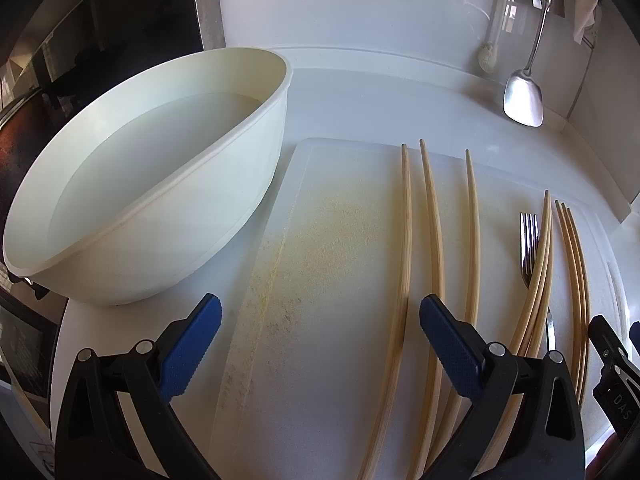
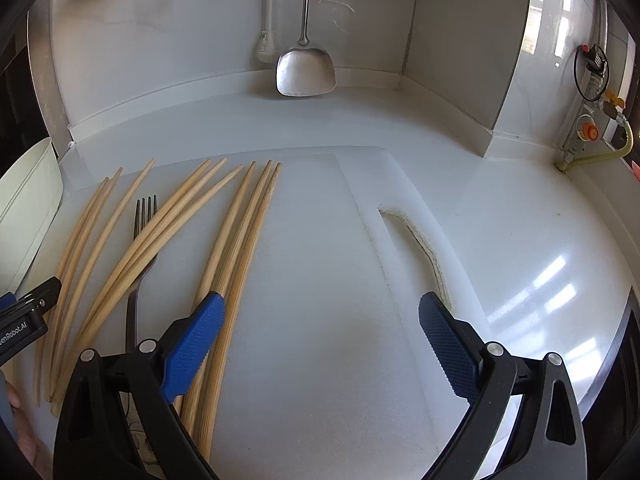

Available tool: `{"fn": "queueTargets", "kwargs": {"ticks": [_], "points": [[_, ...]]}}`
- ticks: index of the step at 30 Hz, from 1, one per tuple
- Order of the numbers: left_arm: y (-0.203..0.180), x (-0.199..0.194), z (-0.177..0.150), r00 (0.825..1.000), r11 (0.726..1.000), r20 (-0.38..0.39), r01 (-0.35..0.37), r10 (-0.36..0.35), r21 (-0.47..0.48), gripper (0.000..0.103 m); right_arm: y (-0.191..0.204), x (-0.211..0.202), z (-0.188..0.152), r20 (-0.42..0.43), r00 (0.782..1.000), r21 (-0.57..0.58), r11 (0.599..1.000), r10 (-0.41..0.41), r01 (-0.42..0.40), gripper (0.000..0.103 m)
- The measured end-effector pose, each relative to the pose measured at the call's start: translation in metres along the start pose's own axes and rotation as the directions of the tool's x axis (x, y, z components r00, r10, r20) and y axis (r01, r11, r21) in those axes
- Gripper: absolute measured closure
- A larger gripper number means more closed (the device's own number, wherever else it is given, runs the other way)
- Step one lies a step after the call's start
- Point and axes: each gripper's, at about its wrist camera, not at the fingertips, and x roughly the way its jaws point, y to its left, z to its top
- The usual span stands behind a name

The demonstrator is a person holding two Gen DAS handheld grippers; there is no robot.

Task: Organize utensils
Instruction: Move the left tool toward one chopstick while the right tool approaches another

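Several wooden chopsticks (image 1: 406, 240) (image 2: 236, 248) lie lengthwise on a white cutting board (image 1: 340, 264) (image 2: 320, 280). A metal fork (image 1: 529, 248) (image 2: 146, 220) rests among them, partly under a bundle of three. My left gripper (image 1: 320, 324) is open above the board's stained left half, its right finger over one chopstick. My right gripper (image 2: 320, 324) is open over the bare middle of the board, with the rightmost chopsticks under its left finger. A cream bowl (image 1: 160, 184) (image 2: 28, 204) stands left of the board.
A steel spatula (image 1: 524, 96) (image 2: 306, 70) and a white brush (image 1: 490, 58) (image 2: 264, 50) hang against the back wall. A cloth (image 1: 584, 8) hangs at the top right. The board has a handle slot (image 2: 416, 240). Gas fittings with a yellow hose (image 2: 596, 152) sit far right.
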Motion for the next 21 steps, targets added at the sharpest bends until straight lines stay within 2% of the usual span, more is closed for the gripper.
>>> {"fn": "queueTargets", "kwargs": {"ticks": [17, 21], "points": [[-0.009, 0.002, 0.004, 1.0, 1.0, -0.01, -0.005, 0.005, 0.005, 0.005, 0.007, 0.002, -0.001, 0.0, 1.0, -0.066, 0.998, -0.015, 0.015, 0.01], [-0.014, 0.001, 0.004, 1.0, 1.0, -0.004, 0.004, -0.004, 0.013, 0.012, 0.004, 0.005, 0.0, -0.008, 1.0, -0.052, 0.999, 0.007, -0.007, 0.011]]}}
